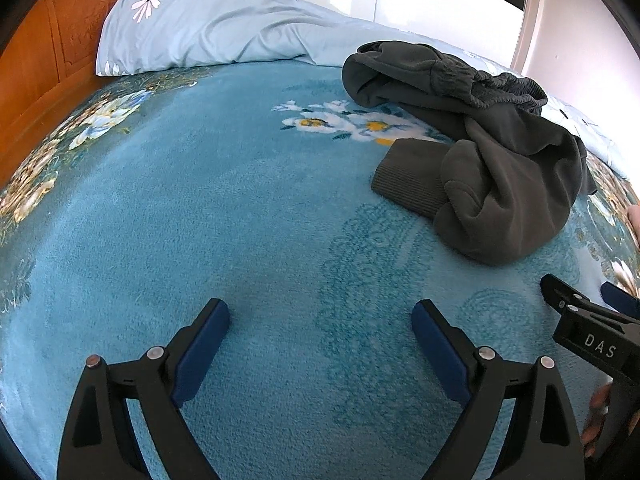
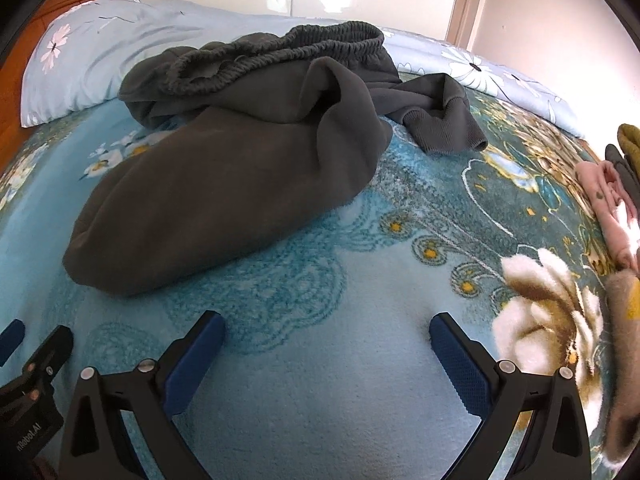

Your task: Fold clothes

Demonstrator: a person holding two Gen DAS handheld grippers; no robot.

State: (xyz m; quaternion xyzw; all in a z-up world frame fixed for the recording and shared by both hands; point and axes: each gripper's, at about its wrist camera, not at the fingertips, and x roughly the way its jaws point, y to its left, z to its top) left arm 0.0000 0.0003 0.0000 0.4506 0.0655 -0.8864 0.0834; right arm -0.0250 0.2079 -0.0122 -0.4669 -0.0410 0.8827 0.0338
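A crumpled pair of dark grey sweatpants [image 1: 480, 152] lies on the blue floral blanket [image 1: 240, 220], right of centre in the left wrist view. It fills the upper middle of the right wrist view [image 2: 240, 168], elastic waistband at the back, one ribbed cuff [image 2: 444, 128] to the right. My left gripper [image 1: 320, 320] is open and empty above bare blanket, left of and nearer than the pants. My right gripper [image 2: 326, 330] is open and empty just in front of the pants; it also shows at the right edge of the left wrist view [image 1: 580, 308].
A light blue flowered pillow [image 1: 192, 24] and a quilt [image 2: 500, 76] lie along the back of the bed. An orange wooden headboard [image 1: 48, 60] stands at the left. A pile of other clothes [image 2: 616, 200], pink and dark, sits at the right edge.
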